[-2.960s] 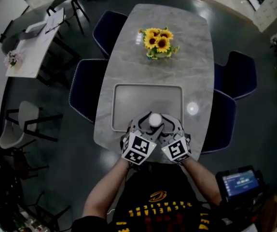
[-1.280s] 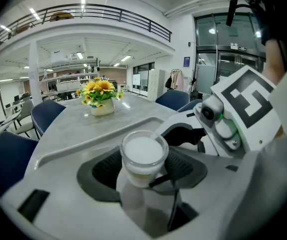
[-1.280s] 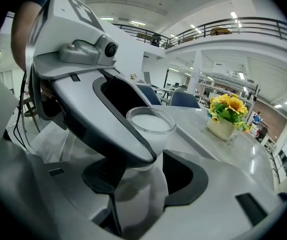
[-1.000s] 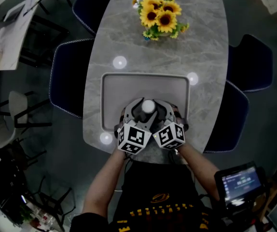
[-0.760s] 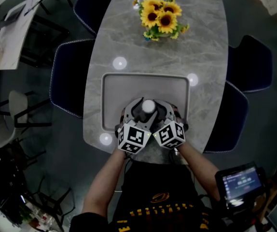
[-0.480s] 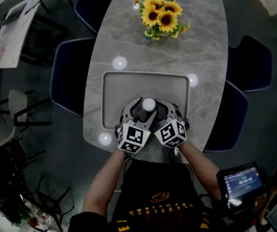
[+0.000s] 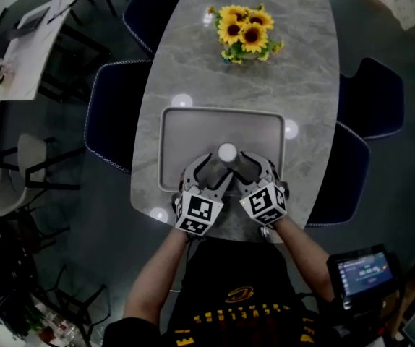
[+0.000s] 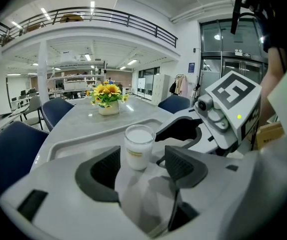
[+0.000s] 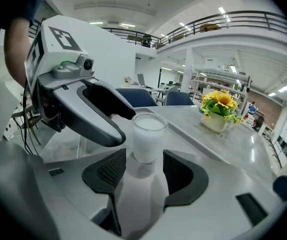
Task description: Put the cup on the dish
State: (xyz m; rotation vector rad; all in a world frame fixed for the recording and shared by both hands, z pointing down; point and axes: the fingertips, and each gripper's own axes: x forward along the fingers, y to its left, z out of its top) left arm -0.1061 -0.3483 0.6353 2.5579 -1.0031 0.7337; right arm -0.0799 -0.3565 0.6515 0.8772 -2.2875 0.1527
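Observation:
A clear cup (image 7: 227,152) filled with white liquid stands upright on the grey tray (image 7: 222,125), toward its near edge. My left gripper (image 7: 209,168) and right gripper (image 7: 246,165) angle in from either side, fingertips just short of the cup. In the left gripper view the cup (image 8: 139,147) sits just past my open left gripper (image 8: 141,165), with the right gripper's body (image 8: 218,119) beside it. The right gripper view shows the cup (image 9: 148,136) beyond my open right gripper (image 9: 144,168). Neither gripper touches it.
A vase of sunflowers (image 7: 245,31) stands at the far end of the grey marble table (image 7: 305,71). Dark blue chairs (image 7: 110,114) line both long sides. The table's near edge runs just under the gripper cubes.
Both grippers have drawn back slightly toward the near edge, so the cup now shows at their tips. The cup has stayed put on the tray.

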